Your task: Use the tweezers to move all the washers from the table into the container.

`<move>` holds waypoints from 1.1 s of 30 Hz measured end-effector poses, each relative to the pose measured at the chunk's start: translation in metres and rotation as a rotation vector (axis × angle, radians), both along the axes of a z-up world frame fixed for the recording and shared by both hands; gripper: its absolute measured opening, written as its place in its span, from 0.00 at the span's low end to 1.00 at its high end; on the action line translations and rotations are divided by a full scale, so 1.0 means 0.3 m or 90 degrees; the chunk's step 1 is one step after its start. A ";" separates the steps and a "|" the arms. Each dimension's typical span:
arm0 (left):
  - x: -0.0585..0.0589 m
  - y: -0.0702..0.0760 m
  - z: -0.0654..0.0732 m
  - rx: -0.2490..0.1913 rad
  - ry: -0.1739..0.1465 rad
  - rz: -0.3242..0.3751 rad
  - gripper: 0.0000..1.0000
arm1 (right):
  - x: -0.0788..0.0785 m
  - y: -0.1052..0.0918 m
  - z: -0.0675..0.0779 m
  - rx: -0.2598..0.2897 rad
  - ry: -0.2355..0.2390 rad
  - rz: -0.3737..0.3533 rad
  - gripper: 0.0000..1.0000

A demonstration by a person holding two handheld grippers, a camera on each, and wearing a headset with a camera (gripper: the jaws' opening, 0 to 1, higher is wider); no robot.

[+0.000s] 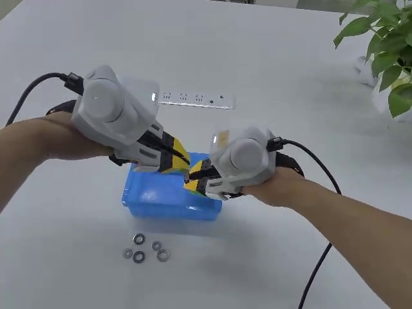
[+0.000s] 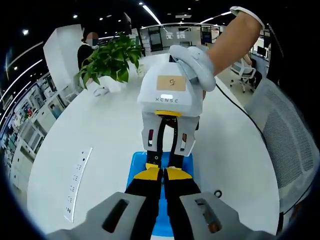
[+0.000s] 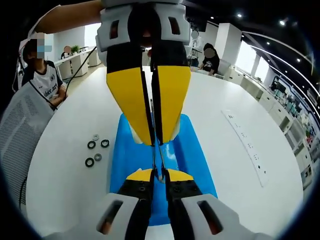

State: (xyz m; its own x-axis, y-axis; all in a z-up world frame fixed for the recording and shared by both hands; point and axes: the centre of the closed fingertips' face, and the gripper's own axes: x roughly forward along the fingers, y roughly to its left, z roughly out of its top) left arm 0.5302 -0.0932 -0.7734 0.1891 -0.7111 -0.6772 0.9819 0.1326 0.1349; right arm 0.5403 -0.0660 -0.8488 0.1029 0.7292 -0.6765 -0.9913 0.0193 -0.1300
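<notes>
Head view: left tongs (image 1: pixel 179 156) and right tongs (image 1: pixel 193 179) clamp my tweezers (image 3: pixel 155 150) over the container (image 1: pixel 151 196); next, reach washers (image 1: pixel 147 248) at 6 o'clock.

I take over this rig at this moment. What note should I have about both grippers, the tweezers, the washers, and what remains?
Left gripper: tongs shut on the tweezers, above the blue container.
Right gripper: tongs shut on the same tweezers, tip to tip with the left one.
Washers: five lie loose on the table, on the person's side of the container.
Done: tweezers are off the table; no washer is gripped.
Left: probably settle the tweezers in one gripper, then move all five washers into the container.
</notes>
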 end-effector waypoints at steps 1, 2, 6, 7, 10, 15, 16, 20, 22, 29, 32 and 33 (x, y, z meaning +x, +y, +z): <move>0.000 0.000 -0.001 0.000 0.000 0.001 0.06 | -0.002 0.000 -0.001 -0.001 0.001 0.001 0.10; 0.000 0.001 -0.003 0.000 0.001 0.002 0.06 | -0.002 0.000 -0.002 -0.002 0.001 0.002 0.11; 0.001 0.002 -0.010 0.001 0.001 0.004 0.06 | 0.001 0.000 -0.012 -0.009 0.000 0.006 0.11; 0.001 0.002 -0.011 0.001 0.001 0.005 0.06 | 0.001 0.000 -0.013 -0.009 0.000 0.006 0.11; 0.001 0.001 -0.011 0.001 0.001 0.005 0.06 | 0.001 0.000 -0.013 -0.008 0.001 0.005 0.11; 0.001 -0.002 -0.006 -0.002 0.001 0.006 0.06 | 0.002 -0.002 -0.008 -0.006 -0.001 0.002 0.11; 0.001 -0.003 -0.004 -0.002 0.001 0.006 0.06 | 0.002 -0.003 -0.006 -0.006 -0.001 0.001 0.11; -0.004 -0.006 0.006 -0.003 0.000 0.005 0.05 | 0.002 -0.004 0.003 -0.003 -0.003 -0.001 0.11; -0.009 -0.006 0.014 -0.002 -0.002 0.005 0.05 | -0.002 -0.004 0.012 -0.001 -0.005 -0.001 0.11; -0.028 -0.004 0.046 0.002 -0.006 0.005 0.05 | -0.020 0.002 0.042 0.004 -0.011 0.002 0.11; -0.038 -0.003 0.065 0.003 -0.010 0.005 0.05 | -0.028 0.003 0.061 0.006 -0.016 0.002 0.11; -0.043 -0.003 0.073 0.003 -0.012 0.005 0.05 | -0.031 0.003 0.069 0.007 -0.019 0.002 0.11</move>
State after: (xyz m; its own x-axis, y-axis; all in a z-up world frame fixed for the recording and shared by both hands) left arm 0.5174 -0.0940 -0.7514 0.2070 -0.7060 -0.6773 0.9782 0.1395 0.1536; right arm 0.5309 -0.0651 -0.8280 0.1204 0.7372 -0.6648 -0.9871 0.0179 -0.1589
